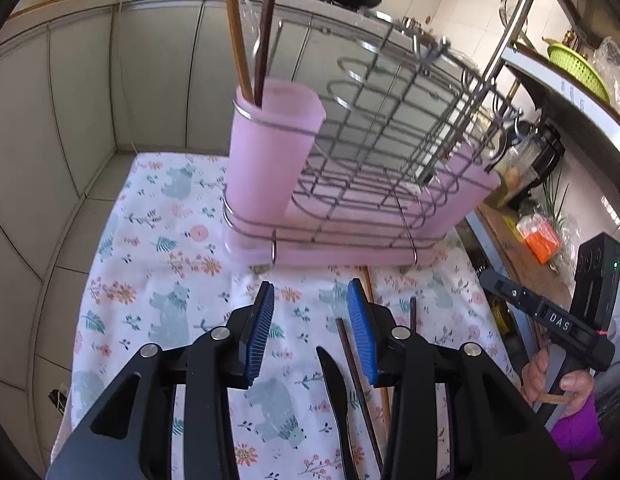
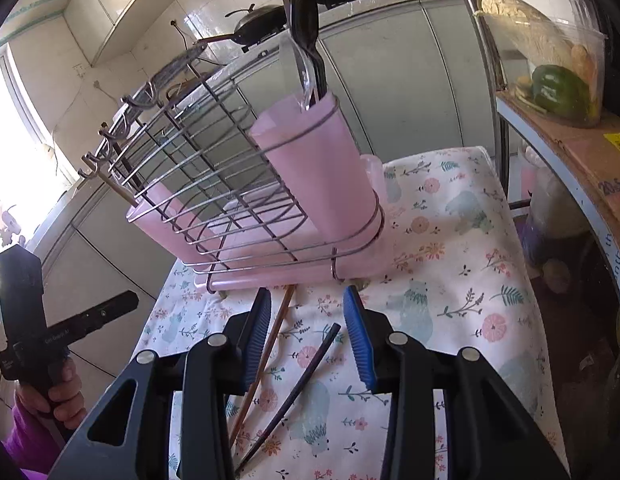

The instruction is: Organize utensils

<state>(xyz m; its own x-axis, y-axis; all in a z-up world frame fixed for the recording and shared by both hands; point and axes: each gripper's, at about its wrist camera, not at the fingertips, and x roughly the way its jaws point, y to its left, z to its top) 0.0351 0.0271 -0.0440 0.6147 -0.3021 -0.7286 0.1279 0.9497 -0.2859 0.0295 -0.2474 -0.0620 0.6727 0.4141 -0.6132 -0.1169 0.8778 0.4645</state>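
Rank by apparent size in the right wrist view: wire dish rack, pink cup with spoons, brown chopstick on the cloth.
1. wire dish rack
2. pink cup
3. brown chopstick: thinnest, though it lies nearer the camera, so its length looks exaggerated.

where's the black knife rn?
Left wrist view: black knife lies flat on the floral cloth, bottom centre, beside a dark chopstick, under the open left gripper.

The pink plastic-and-wire utensil rack point(image 2: 270, 208) stands at frame centre on the floral-print tablecloth point(image 2: 449, 272). Two brown chopsticks point(image 2: 270, 356) lie below it, lower centre. A black spoon point(image 2: 306, 20) stands in the rack's right-hand cup.
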